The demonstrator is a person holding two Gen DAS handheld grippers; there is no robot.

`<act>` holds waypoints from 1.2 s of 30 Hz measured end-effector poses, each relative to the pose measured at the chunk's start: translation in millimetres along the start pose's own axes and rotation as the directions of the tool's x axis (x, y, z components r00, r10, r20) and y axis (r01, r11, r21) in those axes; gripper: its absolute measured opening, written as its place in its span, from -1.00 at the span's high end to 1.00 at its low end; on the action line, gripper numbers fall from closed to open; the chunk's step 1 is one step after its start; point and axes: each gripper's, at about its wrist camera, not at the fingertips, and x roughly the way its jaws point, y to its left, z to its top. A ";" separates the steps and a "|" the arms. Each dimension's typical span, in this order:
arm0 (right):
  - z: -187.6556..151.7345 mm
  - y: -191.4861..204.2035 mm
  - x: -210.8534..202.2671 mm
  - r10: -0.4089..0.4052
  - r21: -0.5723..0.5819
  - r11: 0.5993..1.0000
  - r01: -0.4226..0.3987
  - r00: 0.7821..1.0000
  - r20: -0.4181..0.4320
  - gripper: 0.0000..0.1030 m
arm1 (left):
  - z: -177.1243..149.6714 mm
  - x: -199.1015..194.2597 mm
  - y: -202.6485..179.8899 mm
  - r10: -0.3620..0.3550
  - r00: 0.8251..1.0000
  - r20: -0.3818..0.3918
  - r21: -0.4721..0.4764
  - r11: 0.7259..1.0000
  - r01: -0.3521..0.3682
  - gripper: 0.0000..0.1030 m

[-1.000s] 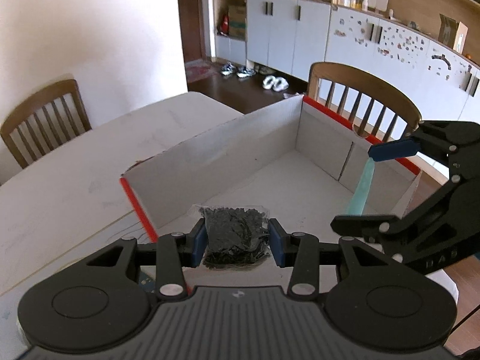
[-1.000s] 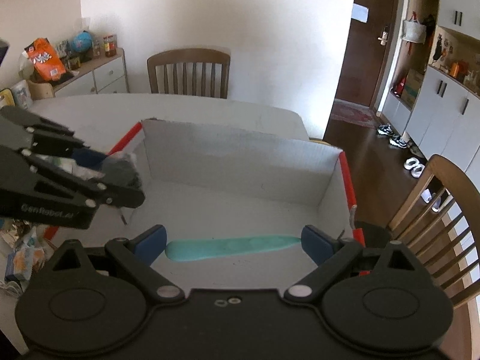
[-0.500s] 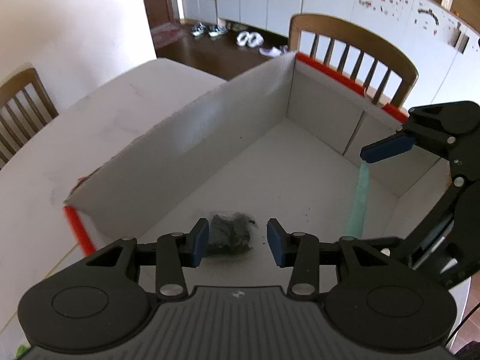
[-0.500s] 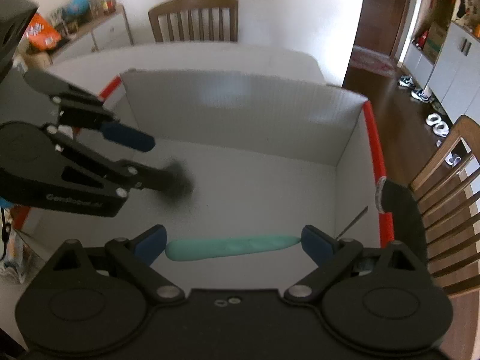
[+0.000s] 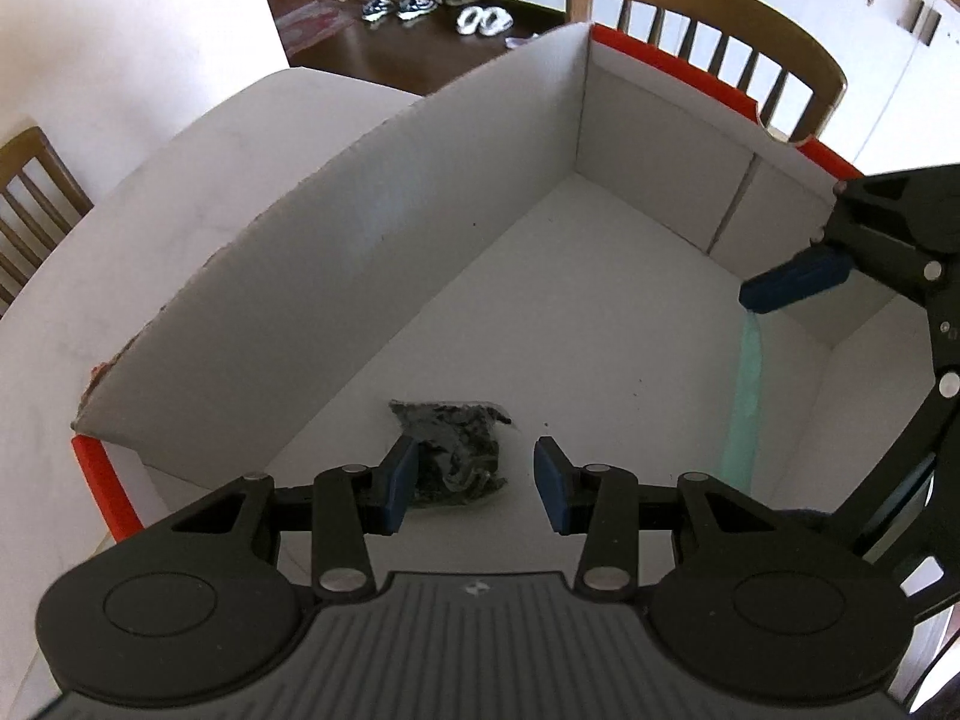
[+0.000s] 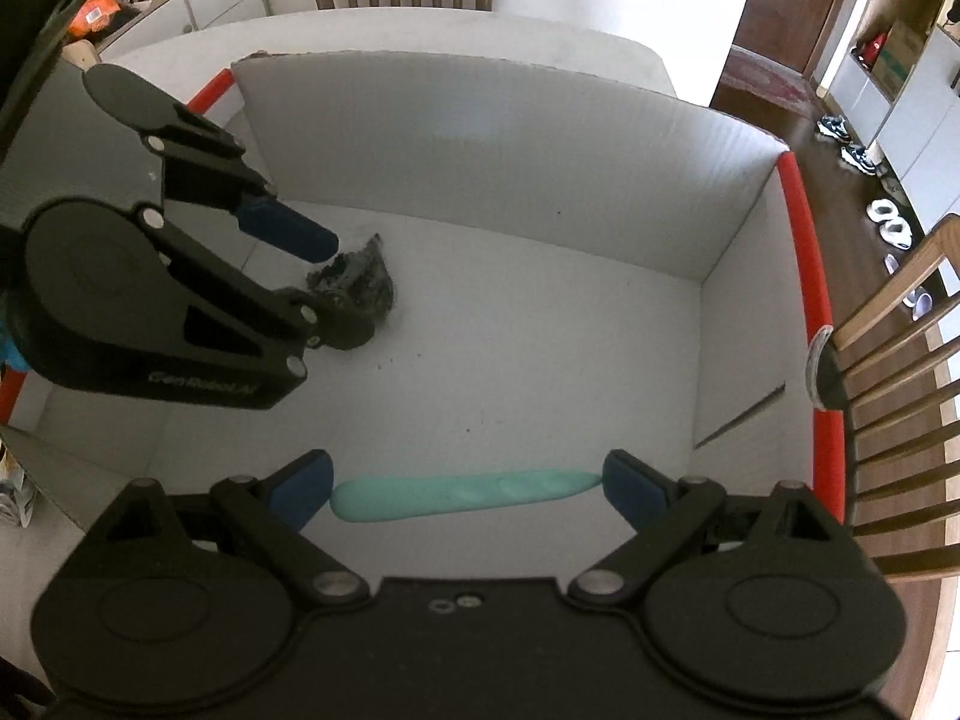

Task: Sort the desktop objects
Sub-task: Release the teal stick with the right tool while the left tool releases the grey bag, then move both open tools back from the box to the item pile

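Inside the red-edged cardboard box [image 6: 480, 138] on the surface [image 5: 210, 180], the dark crumpled packet [image 5: 456, 450] now lies on the box floor at its left side. A second ago it was pinched above the box by the left hand-held gripper [image 5: 474, 480], whose pads now stand apart with the right one clear of the packet, so that item looks delivered. Toward the box's right, the right hand-held gripper [image 6: 468, 483] clamps a long teal strip [image 6: 462, 495] end to end, above the floor and not yet set down. Lettering on the left tool reads "GenRobot.AI".
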 end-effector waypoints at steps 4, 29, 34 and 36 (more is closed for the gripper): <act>-2.1 -2.0 -1.0 0.000 0.012 1.000 0.001 1.000 -0.006 -0.89 | 0.0 -1.8 2.8 -0.008 1.000 -0.012 0.000 1.000 0.008 0.19; -14.3 8.9 -70.7 0.024 0.032 0.999 -0.030 0.987 0.156 -0.95 | -19.3 -69.2 -1.3 -0.003 0.989 0.146 -0.099 0.995 0.017 -0.28; -16.9 14.2 -86.5 0.014 0.040 0.999 -0.023 0.978 0.206 -0.95 | -25.9 -84.9 -1.4 0.011 0.984 0.178 -0.113 0.994 0.009 -0.28; -18.2 15.9 -92.4 0.017 0.045 0.999 -0.028 0.974 0.224 -0.94 | -30.5 -92.6 -0.7 0.012 0.982 0.190 -0.119 0.993 0.011 -0.28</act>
